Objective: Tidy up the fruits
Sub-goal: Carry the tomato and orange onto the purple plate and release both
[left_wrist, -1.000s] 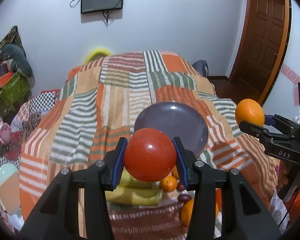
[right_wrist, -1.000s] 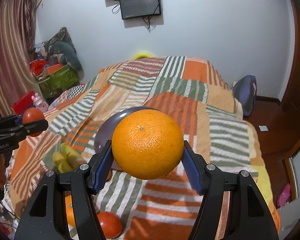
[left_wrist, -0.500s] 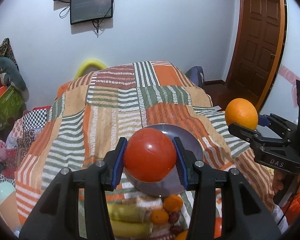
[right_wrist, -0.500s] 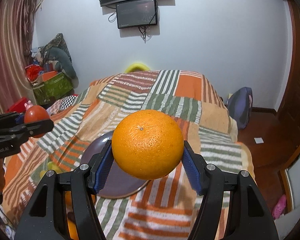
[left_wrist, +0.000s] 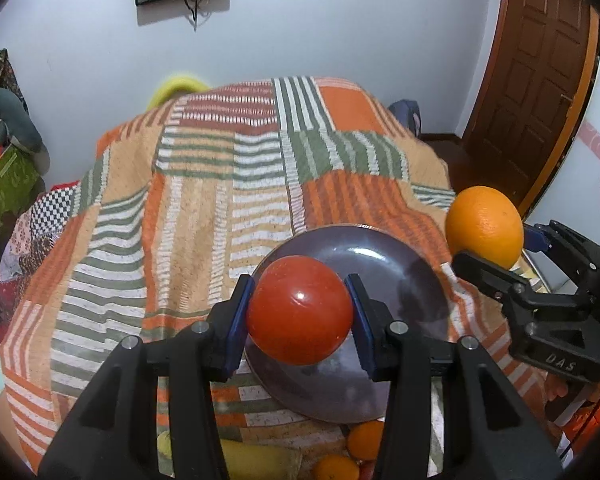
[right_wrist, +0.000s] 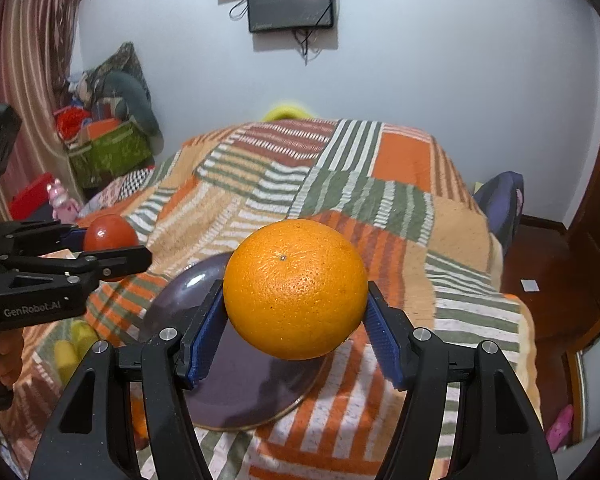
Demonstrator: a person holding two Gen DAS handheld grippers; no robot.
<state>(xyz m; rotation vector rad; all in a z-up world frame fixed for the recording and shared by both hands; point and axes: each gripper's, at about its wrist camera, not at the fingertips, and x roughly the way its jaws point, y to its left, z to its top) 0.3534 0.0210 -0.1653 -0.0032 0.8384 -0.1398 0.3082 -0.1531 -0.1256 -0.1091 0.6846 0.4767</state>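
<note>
My left gripper (left_wrist: pixel 299 312) is shut on a red tomato (left_wrist: pixel 299 310) and holds it above the near left part of a dark purple plate (left_wrist: pixel 412 276) on the bed. My right gripper (right_wrist: pixel 295 310) is shut on a large orange (right_wrist: pixel 295 289) and holds it above the same plate (right_wrist: pixel 236 376). In the left wrist view the orange (left_wrist: pixel 484 232) shows at the right, beyond the plate's rim. In the right wrist view the tomato (right_wrist: pixel 110 234) shows at the left.
Bananas (left_wrist: pixel 256 456) and small oranges (left_wrist: pixel 366 436) lie on the striped blanket (left_wrist: pixel 204 208) in front of the plate. Bananas (right_wrist: pixel 74 344) also show left of the plate. A green box (right_wrist: pixel 108 152) and a brown door (left_wrist: pixel 536 80) flank the bed.
Both grippers have moved forward and closer to the plate, each still holding its fruit. The plate now looks larger and the loose fruits have slid to the bottom edge.
</note>
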